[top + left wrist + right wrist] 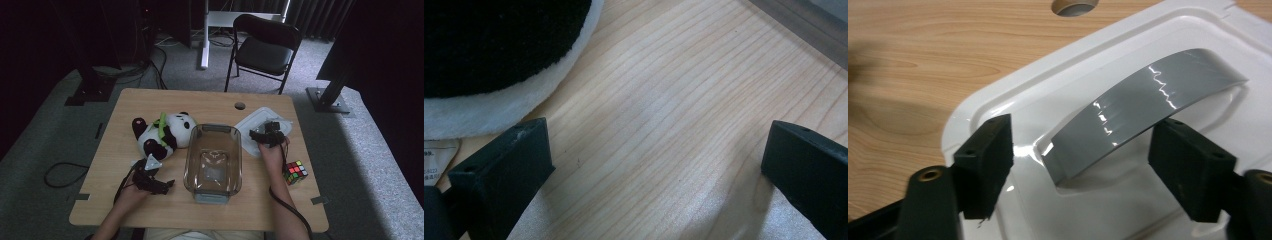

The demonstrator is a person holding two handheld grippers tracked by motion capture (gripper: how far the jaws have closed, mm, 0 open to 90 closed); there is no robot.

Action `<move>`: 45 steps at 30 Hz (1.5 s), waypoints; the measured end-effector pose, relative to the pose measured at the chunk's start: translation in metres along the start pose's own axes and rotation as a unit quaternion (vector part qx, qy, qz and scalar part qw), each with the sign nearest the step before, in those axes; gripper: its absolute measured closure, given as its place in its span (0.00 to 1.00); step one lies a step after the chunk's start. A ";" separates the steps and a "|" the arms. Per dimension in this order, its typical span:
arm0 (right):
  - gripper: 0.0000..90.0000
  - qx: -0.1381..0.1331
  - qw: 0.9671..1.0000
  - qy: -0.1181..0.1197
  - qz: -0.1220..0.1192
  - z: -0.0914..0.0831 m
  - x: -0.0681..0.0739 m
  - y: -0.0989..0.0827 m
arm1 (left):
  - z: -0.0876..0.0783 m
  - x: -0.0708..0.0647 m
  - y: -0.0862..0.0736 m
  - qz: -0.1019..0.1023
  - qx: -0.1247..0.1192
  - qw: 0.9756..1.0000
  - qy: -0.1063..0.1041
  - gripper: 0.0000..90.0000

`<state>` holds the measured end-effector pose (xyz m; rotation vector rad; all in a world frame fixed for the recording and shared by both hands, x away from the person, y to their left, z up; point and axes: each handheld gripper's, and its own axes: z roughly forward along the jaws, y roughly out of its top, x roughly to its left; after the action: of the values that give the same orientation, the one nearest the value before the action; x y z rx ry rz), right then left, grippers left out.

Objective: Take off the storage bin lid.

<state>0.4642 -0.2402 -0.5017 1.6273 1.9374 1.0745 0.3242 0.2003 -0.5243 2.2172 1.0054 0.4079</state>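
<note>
A white lid (252, 125) with a grey arched handle (1148, 100) lies flat on the wooden table (150, 102), right of a clear empty container (213, 160). My right gripper (267, 134) hovers over the lid (1013, 100). In the right gripper view, this gripper (1078, 165) is open, its jaws either side of the handle's near end without touching it. My left gripper (162, 185) rests near the front left, just below a plush panda (160, 132). The left gripper (654, 170) is open over bare wood (674, 100), with the panda's fur (499, 45) beside its left jaw.
A Rubik's cube (295, 171) sits at the table's right edge, beside my right forearm. A cable hole (240, 106) is at the back of the table. A black folding chair (265, 47) stands behind the table.
</note>
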 end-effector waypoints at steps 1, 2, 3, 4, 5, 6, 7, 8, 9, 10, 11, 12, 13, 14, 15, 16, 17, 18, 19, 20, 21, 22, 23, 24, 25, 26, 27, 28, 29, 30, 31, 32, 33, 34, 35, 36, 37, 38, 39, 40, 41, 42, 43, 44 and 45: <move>0.26 -0.001 1.000 0.000 -0.004 -0.001 0.000 0.000 | 0.000 0.000 0.000 0.000 0.000 1.000 0.000 0.00; 0.24 -0.001 1.000 -0.003 -0.003 -0.002 0.001 0.001 | 0.000 0.000 0.000 0.000 0.000 1.000 0.000 0.00; 0.23 -0.002 1.000 -0.006 -0.002 -0.003 0.001 0.001 | 0.000 0.000 0.000 0.000 0.000 1.000 0.000 0.00; 0.23 -0.004 1.000 -0.003 -0.001 -0.005 0.000 0.002 | 0.000 0.000 0.000 0.000 0.000 1.000 0.000 0.00; 0.23 -0.007 1.000 -0.005 -0.001 -0.007 0.001 0.002 | 0.000 0.000 0.000 0.000 0.000 1.000 0.000 0.00; 0.23 -0.010 1.000 -0.007 -0.001 -0.009 0.001 0.003 | 0.000 0.000 0.000 0.000 0.000 1.000 0.000 0.00; 0.22 -0.009 1.000 -0.004 -0.001 -0.010 0.002 0.004 | 0.000 0.000 0.000 0.000 0.000 1.000 0.000 0.00; 0.21 -0.010 1.000 -0.005 -0.001 -0.012 0.002 0.004 | 0.000 0.000 0.000 0.000 0.000 1.000 0.000 0.00; 0.21 -0.013 1.000 -0.005 -0.003 -0.014 0.003 0.005 | 0.000 0.000 0.000 0.000 0.000 1.000 0.000 0.00; 0.20 -0.013 1.000 -0.001 -0.005 -0.015 0.004 0.006 | 0.000 0.000 0.000 0.000 0.000 1.000 0.000 0.00; 0.19 -0.016 1.000 -0.001 -0.005 -0.017 0.005 0.007 | 0.000 0.000 0.000 0.002 0.000 1.000 0.000 0.00; 0.16 -0.021 1.000 0.005 -0.005 -0.020 0.007 0.007 | 0.000 0.000 0.000 0.001 0.000 1.000 0.000 0.00; 0.13 -0.024 1.000 0.017 -0.007 -0.023 0.008 0.008 | 0.000 0.000 0.000 0.001 0.000 1.000 0.000 0.00; 0.13 -0.032 0.999 0.026 -0.003 -0.026 0.009 0.008 | 0.000 0.000 0.000 0.001 0.000 1.000 0.000 0.01; 0.13 -0.039 0.999 0.030 -0.002 -0.030 0.010 0.009 | 0.000 0.000 0.000 0.001 0.000 1.000 0.000 0.00; 0.13 -0.044 0.998 0.037 -0.005 -0.033 0.011 0.010 | 0.000 0.000 0.000 0.001 0.000 1.000 0.000 0.00; 0.13 -0.050 0.998 0.040 -0.010 -0.037 0.013 0.011 | 0.000 0.000 0.000 0.001 0.000 1.000 0.000 0.01; 0.13 -0.053 0.997 0.046 -0.012 -0.040 0.014 0.012 | 0.000 0.000 0.000 0.001 0.000 1.000 0.000 0.00; 0.13 -0.053 0.997 0.044 -0.020 -0.042 0.016 0.013 | 0.000 0.000 0.000 0.001 0.000 1.000 0.000 0.00; 0.13 -0.054 0.997 0.040 -0.027 -0.044 0.018 0.014 | 0.000 0.000 0.000 0.001 0.000 1.000 0.000 0.00; 0.13 -0.053 0.997 0.046 -0.029 -0.047 0.019 0.014 | 0.000 0.000 0.000 0.001 0.000 1.000 0.000 0.01; 0.13 -0.057 0.997 0.045 -0.031 -0.049 0.020 0.015 | 0.000 0.000 0.000 0.001 0.000 1.000 0.000 0.00; 0.13 -0.060 0.996 0.047 -0.037 -0.052 0.021 0.015 | 0.000 0.000 0.000 0.001 0.000 1.000 0.000 0.00; 0.13 -0.059 0.996 0.050 -0.038 -0.054 0.022 0.015 | 0.000 0.000 0.000 0.001 0.000 1.000 0.000 0.00; 0.15 -0.061 0.996 0.055 -0.039 -0.056 0.023 0.015 | 0.000 0.000 0.000 0.001 0.000 1.000 0.000 0.01; 0.15 -0.062 0.996 0.057 -0.043 -0.058 0.023 0.014 | 0.000 0.000 0.000 0.001 0.000 1.000 0.000 0.01; 0.15 -0.065 0.995 0.058 -0.046 -0.060 0.024 0.014 | 0.000 0.000 0.000 0.001 0.000 1.000 0.000 0.00; 0.15 -0.065 0.995 0.058 -0.046 -0.060 0.024 0.014 | 0.000 0.000 0.000 0.001 0.000 1.000 0.000 0.00; 0.15 -0.064 0.995 0.062 -0.049 -0.062 0.025 0.014 | 0.000 0.000 0.000 0.001 0.000 1.000 0.000 0.00; 0.14 -0.063 0.995 0.064 -0.051 -0.063 0.026 0.013 | 0.000 0.000 0.000 0.001 0.000 1.000 0.000 0.01; 0.14 -0.069 0.994 0.068 -0.055 -0.066 0.027 0.012 | 0.000 0.000 0.000 0.001 0.000 1.000 0.000 0.00; 0.14 -0.067 0.994 0.071 -0.058 -0.068 0.027 0.012 | 0.000 0.000 0.000 0.001 0.000 1.000 0.000 0.01; 0.14 -0.068 0.993 0.071 -0.060 -0.070 0.028 0.011 | 0.000 0.000 0.000 0.001 0.000 1.000 0.000 0.01; 0.14 -0.071 0.993 0.073 -0.062 -0.072 0.028 0.011 | 0.000 0.000 0.000 0.001 0.000 1.000 0.000 0.00; 0.14 -0.070 0.992 0.076 -0.065 -0.074 0.029 0.010 | 0.000 0.000 0.000 0.001 0.000 1.000 0.000 0.00; 0.14 -0.070 0.992 0.076 -0.069 -0.075 0.029 0.010 | 0.000 0.000 0.000 0.001 0.000 1.000 0.000 0.00; 0.14 -0.071 0.992 0.077 -0.072 -0.077 0.030 0.009 | 0.000 0.000 0.000 0.001 0.000 1.000 0.000 0.00; 0.14 -0.073 0.991 0.078 -0.075 -0.078 0.031 0.008 | 0.000 0.000 0.000 0.001 0.000 1.000 0.000 0.00; 0.14 -0.076 0.991 0.079 -0.075 -0.080 0.031 0.007 | 0.000 0.000 0.000 0.001 0.000 1.000 0.000 0.00; 0.14 -0.076 0.991 0.082 -0.077 -0.082 0.032 0.006 | 0.000 0.000 0.000 0.001 0.000 1.000 0.000 0.00; 0.14 -0.078 0.990 0.085 -0.076 -0.083 0.033 0.005 | 0.000 0.000 0.000 0.001 0.000 1.000 0.000 0.00; 0.14 -0.081 0.990 0.087 -0.078 -0.085 0.033 0.004 | 0.000 0.000 0.000 0.001 0.000 1.000 0.000 0.00; 0.14 -0.080 0.989 0.089 -0.081 -0.086 0.034 0.003 | 0.000 0.000 0.000 0.001 0.000 1.000 0.000 0.00; 0.14 -0.082 0.989 0.088 -0.086 -0.087 0.036 0.002 | 0.000 0.000 0.000 0.001 0.000 1.000 0.000 0.00; 0.14 -0.083 0.988 0.089 -0.091 -0.089 0.037 0.001 | 0.000 0.000 0.000 0.001 0.000 1.000 0.000 0.00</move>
<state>0.3922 -0.2318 -0.4387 1.2773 2.0030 1.3037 0.3243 0.2004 -0.5243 2.2184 1.0029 0.4092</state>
